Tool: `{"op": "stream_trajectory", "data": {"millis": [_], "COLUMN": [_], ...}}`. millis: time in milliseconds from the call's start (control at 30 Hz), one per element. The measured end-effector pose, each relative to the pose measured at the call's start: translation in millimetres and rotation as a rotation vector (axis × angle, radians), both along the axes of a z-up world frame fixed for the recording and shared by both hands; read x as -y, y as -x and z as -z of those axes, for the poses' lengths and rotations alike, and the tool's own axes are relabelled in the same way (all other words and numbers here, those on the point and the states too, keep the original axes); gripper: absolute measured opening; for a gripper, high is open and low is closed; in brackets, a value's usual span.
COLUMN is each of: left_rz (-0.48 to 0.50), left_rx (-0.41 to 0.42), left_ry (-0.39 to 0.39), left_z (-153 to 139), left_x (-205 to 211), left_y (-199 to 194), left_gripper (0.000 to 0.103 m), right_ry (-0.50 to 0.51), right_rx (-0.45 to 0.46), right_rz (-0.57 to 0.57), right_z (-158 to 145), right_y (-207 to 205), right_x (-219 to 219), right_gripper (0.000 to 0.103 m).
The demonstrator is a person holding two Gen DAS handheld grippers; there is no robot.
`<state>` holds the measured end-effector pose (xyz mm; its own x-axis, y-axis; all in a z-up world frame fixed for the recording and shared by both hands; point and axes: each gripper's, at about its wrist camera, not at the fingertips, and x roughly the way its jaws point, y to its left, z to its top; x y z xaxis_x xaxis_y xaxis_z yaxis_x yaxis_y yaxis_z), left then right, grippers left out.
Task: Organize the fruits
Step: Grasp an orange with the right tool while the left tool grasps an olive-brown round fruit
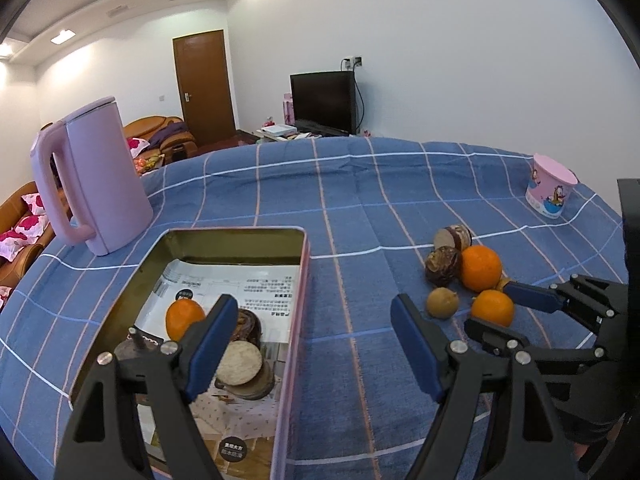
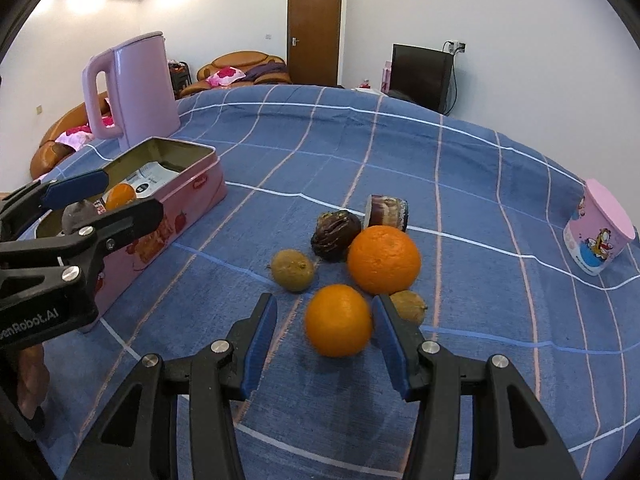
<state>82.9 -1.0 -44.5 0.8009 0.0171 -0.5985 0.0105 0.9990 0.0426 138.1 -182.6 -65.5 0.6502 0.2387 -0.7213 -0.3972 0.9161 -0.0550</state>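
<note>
A small orange [image 2: 339,320] lies on the blue checked cloth between the fingertips of my right gripper [image 2: 326,340]. The right pad is at its side and a gap shows on the left, so the gripper is open. Behind it sit a big orange [image 2: 384,260], two green-brown fruits [image 2: 293,265] [image 2: 408,306], a dark wrinkled fruit [image 2: 335,236] and a cut brown piece [image 2: 386,211]. My left gripper [image 1: 316,344] hangs open and empty over the right rim of the pink tin [image 1: 305,264]. Inside the tin lie an orange [image 1: 184,318] and round brown slices [image 1: 240,364].
A pink kettle [image 1: 100,184] stands behind the tin at the far left. A pink cartoon cup [image 1: 552,188] stands near the table's right edge. Bare cloth lies between the tin and the fruit pile. Sofas, a door and a television are beyond the table.
</note>
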Motion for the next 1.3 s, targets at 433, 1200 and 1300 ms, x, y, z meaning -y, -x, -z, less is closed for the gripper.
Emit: {"op": "stream_trajectory", "data": {"millis": [433,1200,1300], "left_rz": [0.019,0.197,0.215], "left_rx": [-0.011,-0.182,-0.207], "left_ry": [0.001,0.050,0.070], "left_z": [2,31,34], "left_x": [9,66,69], "left_y": [-5,-44,-49], "left_gripper": [0.081,0.064,0.057], "right_ry": [-0.018,-0.142,-0.143], "right_rx": [0.009,0.099,0.104], "right_rz": [0.003,0.196,0.210], "right_z": [-2,-19,-19], "right_y": [-2,-1,-1], "right_x": [4,55,57], "right_gripper": [0.037,0.037,0.037]}}
